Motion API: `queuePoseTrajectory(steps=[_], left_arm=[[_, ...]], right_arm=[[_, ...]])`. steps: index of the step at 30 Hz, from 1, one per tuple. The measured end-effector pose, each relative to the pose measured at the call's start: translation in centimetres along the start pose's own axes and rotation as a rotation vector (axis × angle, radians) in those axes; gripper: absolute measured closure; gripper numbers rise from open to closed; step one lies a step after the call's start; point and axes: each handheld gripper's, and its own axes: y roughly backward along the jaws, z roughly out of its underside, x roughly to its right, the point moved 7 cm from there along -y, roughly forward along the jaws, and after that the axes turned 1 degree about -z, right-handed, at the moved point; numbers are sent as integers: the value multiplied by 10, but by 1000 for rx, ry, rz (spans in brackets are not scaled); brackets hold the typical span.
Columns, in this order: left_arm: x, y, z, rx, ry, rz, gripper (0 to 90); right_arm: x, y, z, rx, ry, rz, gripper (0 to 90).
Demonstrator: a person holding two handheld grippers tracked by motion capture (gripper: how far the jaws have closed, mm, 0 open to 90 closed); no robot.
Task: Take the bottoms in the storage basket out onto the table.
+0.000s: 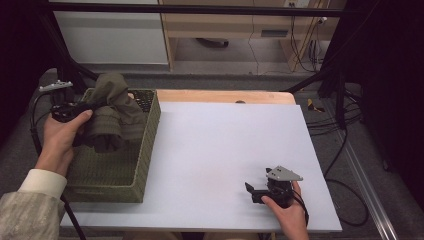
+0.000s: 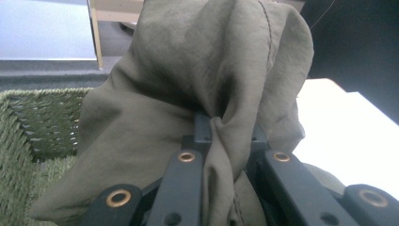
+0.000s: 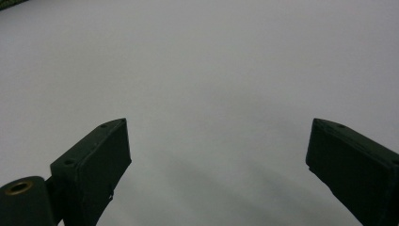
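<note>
The table (image 1: 215, 150) is seen from above the person's side in the high view, looking forward and down, far enough that the floor beyond is included. The left gripper view is taken very close along its jaws toward olive cloth (image 2: 202, 80) over a woven basket (image 2: 42, 117); both are shared with the high view. The right gripper view is aimed low across bare tabletop, also shared.
</note>
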Motion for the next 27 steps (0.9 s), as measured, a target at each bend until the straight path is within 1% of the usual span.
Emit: queuePoseTrajectory(steps=[5, 7, 8, 11, 12, 15, 17, 21, 24, 25, 27], left_arm=[[7, 6, -11, 22, -7, 6, 820], [8, 7, -14, 31, -3, 9, 820], [11, 9, -19, 47, 3, 15, 820], [15, 12, -26, 59, -1, 16, 820], [15, 12, -26, 59, -1, 16, 819], [19, 17, -36, 79, 3, 26, 820], [21, 19, -39, 86, 11, 29, 819], [25, 22, -45, 92, 11, 27, 819], [27, 22, -46, 94, 13, 33, 819], [29, 21, -47, 97, 26, 43, 819], [31, 20, -48, 99, 30, 51, 819]], right_arm=[[0, 0, 0, 3, -2, 1, 73], [0, 0, -1, 4, -2, 1, 73], [1, 1, -1, 7, 0, 3, 73], [1, 1, -1, 9, -3, 4, 73], [1, 1, -1, 9, -3, 4, 73], [1, 1, -1, 11, -4, 5, 73], [1, 1, -1, 12, -4, 6, 73], [2, 1, -1, 14, -1, 6, 72], [2, 2, -2, 15, 0, 5, 72], [1, 2, -2, 14, -2, 5, 71], [2, 2, -2, 14, -2, 6, 70]])
